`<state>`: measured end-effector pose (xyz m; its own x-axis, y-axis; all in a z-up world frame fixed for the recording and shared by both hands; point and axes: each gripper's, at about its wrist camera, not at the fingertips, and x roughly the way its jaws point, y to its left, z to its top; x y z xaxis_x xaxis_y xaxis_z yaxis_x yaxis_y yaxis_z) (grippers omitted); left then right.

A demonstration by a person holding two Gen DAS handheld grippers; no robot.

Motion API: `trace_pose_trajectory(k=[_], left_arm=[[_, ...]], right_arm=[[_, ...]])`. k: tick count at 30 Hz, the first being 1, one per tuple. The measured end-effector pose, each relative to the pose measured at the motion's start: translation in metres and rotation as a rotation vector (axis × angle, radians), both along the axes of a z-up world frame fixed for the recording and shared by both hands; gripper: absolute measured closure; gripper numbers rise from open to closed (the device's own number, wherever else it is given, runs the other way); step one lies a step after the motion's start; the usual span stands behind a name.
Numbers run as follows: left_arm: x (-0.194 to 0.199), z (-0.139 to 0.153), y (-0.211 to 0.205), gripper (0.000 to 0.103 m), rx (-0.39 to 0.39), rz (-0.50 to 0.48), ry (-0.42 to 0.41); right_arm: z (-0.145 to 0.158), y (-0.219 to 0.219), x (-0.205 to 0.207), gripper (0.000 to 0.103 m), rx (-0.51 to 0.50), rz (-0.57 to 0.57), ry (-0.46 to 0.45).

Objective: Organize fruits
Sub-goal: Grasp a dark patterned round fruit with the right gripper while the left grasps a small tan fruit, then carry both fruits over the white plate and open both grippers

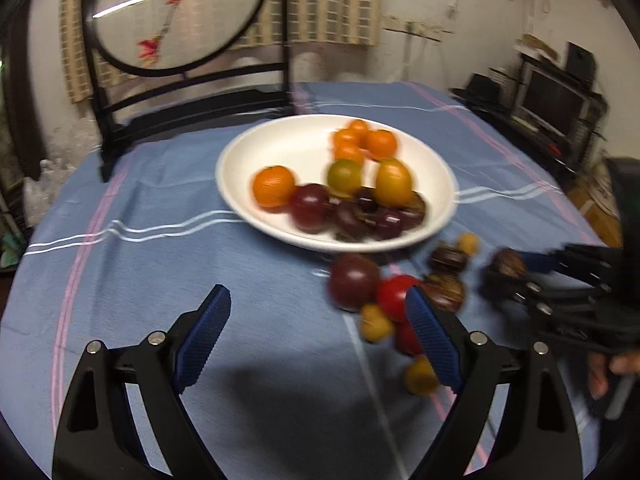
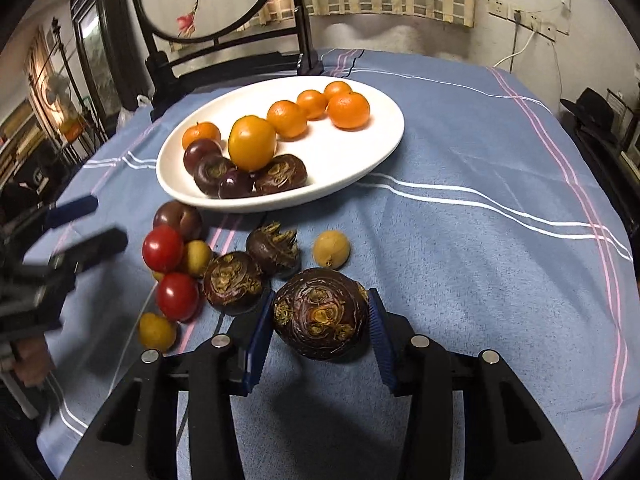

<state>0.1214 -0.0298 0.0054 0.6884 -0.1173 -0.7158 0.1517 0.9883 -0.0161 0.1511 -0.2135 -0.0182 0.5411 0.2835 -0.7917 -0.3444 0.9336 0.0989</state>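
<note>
A white plate (image 2: pixel 360 168) on the blue tablecloth holds several oranges, a yellow fruit, dark plums and water chestnuts; it also shows in the left wrist view (image 1: pixel 280 140). My right gripper (image 2: pixel 318 322) is shut on a dark water chestnut (image 2: pixel 320 314), just above the cloth; it shows at the right edge of the left wrist view (image 1: pixel 506 276). My left gripper (image 1: pixel 318 308) is open and empty, its right finger beside a red tomato (image 1: pixel 396 296). Loose tomatoes (image 2: pixel 162 248), small yellow fruits (image 2: pixel 331 249), a plum (image 2: pixel 176 220) and water chestnuts (image 2: pixel 232 282) lie in front of the plate.
A black-framed round embroidered screen (image 1: pixel 176 12) stands at the table's far edge behind the plate. The tablecloth (image 2: pixel 500 240) stretches right of the plate. Shelves and furniture stand beyond the table on both sides.
</note>
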Motion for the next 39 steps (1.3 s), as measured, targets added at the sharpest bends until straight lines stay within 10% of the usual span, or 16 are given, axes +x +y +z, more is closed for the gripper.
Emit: trace_pose_trajectory(k=[5,18,29,39], left_arm=[[-0.012,-0.008,-0.027,0.019,0.037,-0.119,0.044],[-0.02,-0.036,-0.057,0.075,0.084,-0.238,0.164],[-0.018,0.007,-0.044,0.076,0.047,-0.203,0.031],[0.074,0.031,-0.004,0.077,-0.03,0.043,0.0]], right_arm=[[0.002,-0.001,0.001,0.057,0.01,0.0,-0.006],[0.005,0.002,-0.003,0.057,0.012,0.016,-0.019],[0.022,0.001,-0.004,0.057,0.093,-0.007,-0.075],[0.062,0.025,0.031,0.057,0.137,-0.015,-0.177]])
